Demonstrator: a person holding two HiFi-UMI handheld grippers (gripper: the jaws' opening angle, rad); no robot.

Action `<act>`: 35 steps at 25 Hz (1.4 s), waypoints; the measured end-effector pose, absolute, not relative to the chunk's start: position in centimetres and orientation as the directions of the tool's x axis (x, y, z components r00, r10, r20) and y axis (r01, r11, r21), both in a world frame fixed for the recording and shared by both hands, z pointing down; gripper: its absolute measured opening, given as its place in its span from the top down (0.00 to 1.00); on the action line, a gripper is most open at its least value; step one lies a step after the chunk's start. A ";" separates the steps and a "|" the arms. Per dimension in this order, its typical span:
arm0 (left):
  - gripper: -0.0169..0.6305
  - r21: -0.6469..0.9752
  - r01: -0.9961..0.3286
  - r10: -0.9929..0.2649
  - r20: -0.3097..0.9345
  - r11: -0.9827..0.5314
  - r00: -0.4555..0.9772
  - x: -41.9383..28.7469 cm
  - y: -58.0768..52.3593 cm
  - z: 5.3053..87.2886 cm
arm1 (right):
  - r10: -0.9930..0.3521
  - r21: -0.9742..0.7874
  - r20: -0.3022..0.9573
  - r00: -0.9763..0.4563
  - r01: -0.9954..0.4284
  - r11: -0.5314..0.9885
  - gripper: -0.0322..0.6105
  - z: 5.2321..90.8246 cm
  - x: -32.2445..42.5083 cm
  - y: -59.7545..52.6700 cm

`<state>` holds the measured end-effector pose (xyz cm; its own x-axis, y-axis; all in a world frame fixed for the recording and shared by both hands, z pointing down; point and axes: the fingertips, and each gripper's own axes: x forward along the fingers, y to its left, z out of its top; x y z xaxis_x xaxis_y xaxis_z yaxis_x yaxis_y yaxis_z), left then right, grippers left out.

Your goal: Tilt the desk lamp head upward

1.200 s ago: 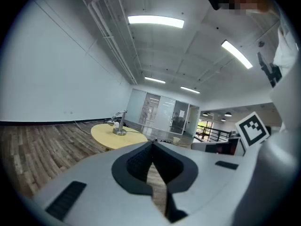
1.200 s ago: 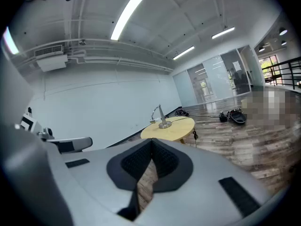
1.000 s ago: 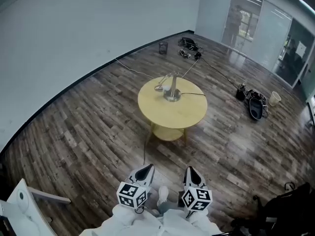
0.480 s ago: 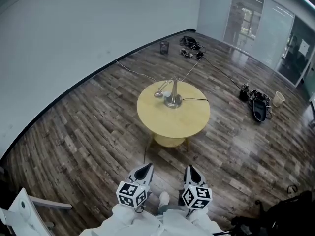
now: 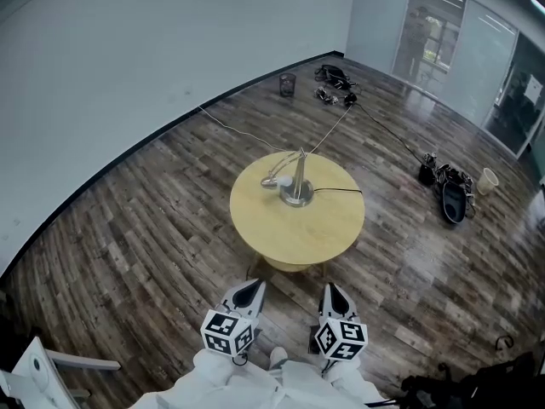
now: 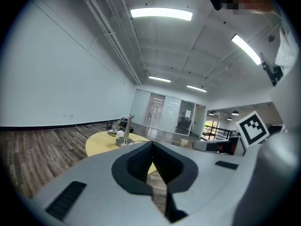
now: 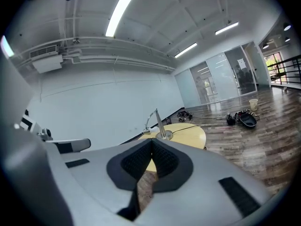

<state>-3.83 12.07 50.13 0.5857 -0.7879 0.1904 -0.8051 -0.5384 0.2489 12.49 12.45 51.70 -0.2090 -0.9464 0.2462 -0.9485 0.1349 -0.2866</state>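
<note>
A silver desk lamp (image 5: 296,182) stands near the far side of a round yellow table (image 5: 298,228), its head (image 5: 272,180) drooping to the left over the tabletop. Both grippers are held side by side well short of the table's near edge and point toward it. My left gripper (image 5: 249,293) is shut with nothing in it, and my right gripper (image 5: 333,295) is likewise shut and empty. In the left gripper view the lamp (image 6: 125,132) shows small beyond the closed gripper (image 6: 152,146). The right gripper view has the lamp (image 7: 158,124) just past the closed gripper (image 7: 151,143).
A cord runs from the lamp across the wooden floor toward bags (image 5: 335,78) and a small bin (image 5: 287,84) by the far wall. Black bags (image 5: 451,198) and a cup (image 5: 487,180) lie at right. A white chair (image 5: 38,360) stands at lower left.
The table and lamp have drawn closer and lower in the head view as I move toward them. Both grippers keep the same shut pose side by side.
</note>
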 end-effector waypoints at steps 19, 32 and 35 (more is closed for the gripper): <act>0.97 0.247 -0.832 -0.806 0.225 -0.497 0.548 -2.5 3.2 51.6 | -0.938 -0.315 0.274 -0.213 -0.941 0.122 0.93 53.9 15.4 3.9; 0.97 0.254 -0.808 -0.786 0.206 -0.532 0.583 -2.4 -6.6 52.3 | -0.943 -0.293 0.269 -0.196 -0.949 0.114 0.93 54.1 14.6 -5.6; 0.97 0.252 -0.801 -0.778 0.208 -0.543 0.593 -2.5 -9.8 52.2 | -0.947 -0.296 0.262 -0.187 -0.949 0.106 0.93 53.8 14.2 -8.6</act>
<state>-2.52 -9.78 52.15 0.5932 -0.7778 0.2075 -0.8007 -0.5433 0.2523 14.23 -8.57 53.80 -0.1874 -0.9466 0.2625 -0.9494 0.1060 -0.2956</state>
